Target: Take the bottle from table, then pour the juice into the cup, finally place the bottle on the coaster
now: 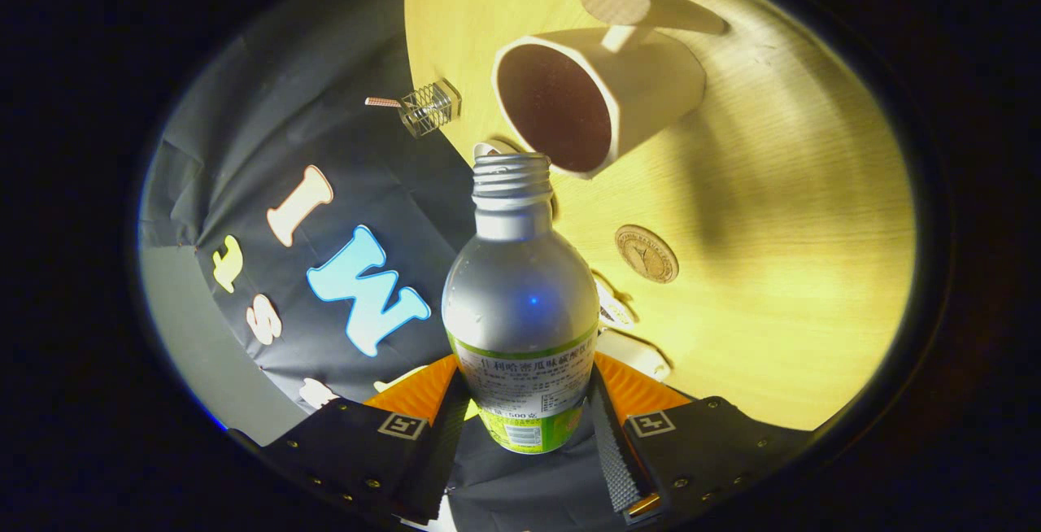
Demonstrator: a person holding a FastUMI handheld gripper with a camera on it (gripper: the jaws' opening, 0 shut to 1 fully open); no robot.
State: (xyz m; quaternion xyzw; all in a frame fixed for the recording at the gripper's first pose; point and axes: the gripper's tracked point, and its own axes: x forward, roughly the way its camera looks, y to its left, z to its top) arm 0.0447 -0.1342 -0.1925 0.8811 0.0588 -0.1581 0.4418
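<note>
The tongs held the bottle clamped between both fingers, its long axis pointing to twelve o'clock, open neck just short of the cup at one o'clock.

The pale wooden table carries a white cup, a round coaster and a small wire rack.

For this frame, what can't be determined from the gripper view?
- Juice level: the bottle is opaque, held between the gripper fingers.
- Cup contents: its inside is dark in shadow.
- Coaster design: too small.
- White items beside the bottle: partly hidden by it.
</note>
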